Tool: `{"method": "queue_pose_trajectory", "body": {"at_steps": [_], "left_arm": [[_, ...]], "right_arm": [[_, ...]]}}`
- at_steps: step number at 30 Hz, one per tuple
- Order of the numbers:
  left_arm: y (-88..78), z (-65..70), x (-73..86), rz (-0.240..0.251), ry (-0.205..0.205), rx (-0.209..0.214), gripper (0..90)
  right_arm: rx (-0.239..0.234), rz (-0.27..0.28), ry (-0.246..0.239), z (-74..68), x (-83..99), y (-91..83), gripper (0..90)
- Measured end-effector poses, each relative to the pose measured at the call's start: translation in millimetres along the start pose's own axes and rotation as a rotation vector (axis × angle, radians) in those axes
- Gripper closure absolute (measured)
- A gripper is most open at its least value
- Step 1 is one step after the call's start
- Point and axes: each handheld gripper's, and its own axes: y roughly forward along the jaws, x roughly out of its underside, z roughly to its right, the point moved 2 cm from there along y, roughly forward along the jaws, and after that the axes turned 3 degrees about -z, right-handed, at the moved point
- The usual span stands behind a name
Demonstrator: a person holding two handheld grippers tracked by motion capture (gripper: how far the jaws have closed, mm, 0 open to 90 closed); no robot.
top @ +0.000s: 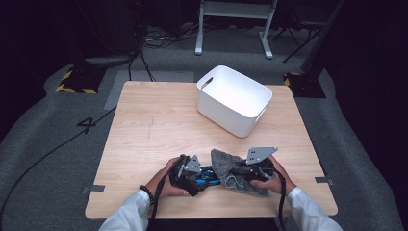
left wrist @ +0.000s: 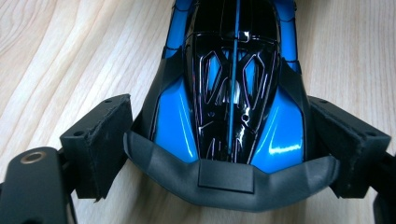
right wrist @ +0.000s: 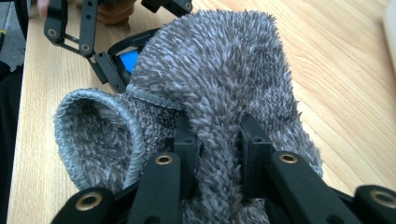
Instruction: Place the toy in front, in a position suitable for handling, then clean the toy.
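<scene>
Gripping the grey cloth with my right gripper, I have its jaws pinched shut on a ridge of the pile. My left gripper brackets the blue and black toy car; its pads sit at the car's flanks, and I cannot tell whether they press. The car's long axis runs straight away from my left gripper, toward my right hand, so the cloth hangs just beside the car's far end. Both lie near the table's front edge. A white bin stands well apart, toward the far side.
</scene>
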Motion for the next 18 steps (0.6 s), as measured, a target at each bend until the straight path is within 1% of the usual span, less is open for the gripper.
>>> {"method": "queue_pose_trajectory", "body": {"at_steps": [1,5,10,13,16,18], "left_arm": [[-0.9,0.0,0.9,-0.002,-0.001,-0.001,14.7],[-0.6,-0.7,1.0,0.001,0.004,0.003,14.5],[-1.0,0.1,1.9,0.005,-0.002,-0.004,14.3],[-3.3,0.5,4.6,0.003,-0.009,-0.008,14.3],[-6.8,0.2,8.7,0.003,-0.013,-0.015,14.3],[-8.7,-0.5,11.0,0.004,-0.017,-0.015,14.4]], "right_arm": [[0.000,-0.001,-0.006,-0.1,-0.6,0.7,73.6],[-0.017,0.011,0.006,1.9,-5.1,6.1,73.4],[-0.049,0.003,-0.027,-4.5,-18.2,22.4,73.0],[-0.060,-0.007,-0.057,-10.2,-25.8,32.5,72.8],[-0.059,-0.028,-0.074,-14.3,-27.5,40.4,72.3],[-0.061,-0.030,-0.074,-13.9,-27.5,40.1,72.4]]}}
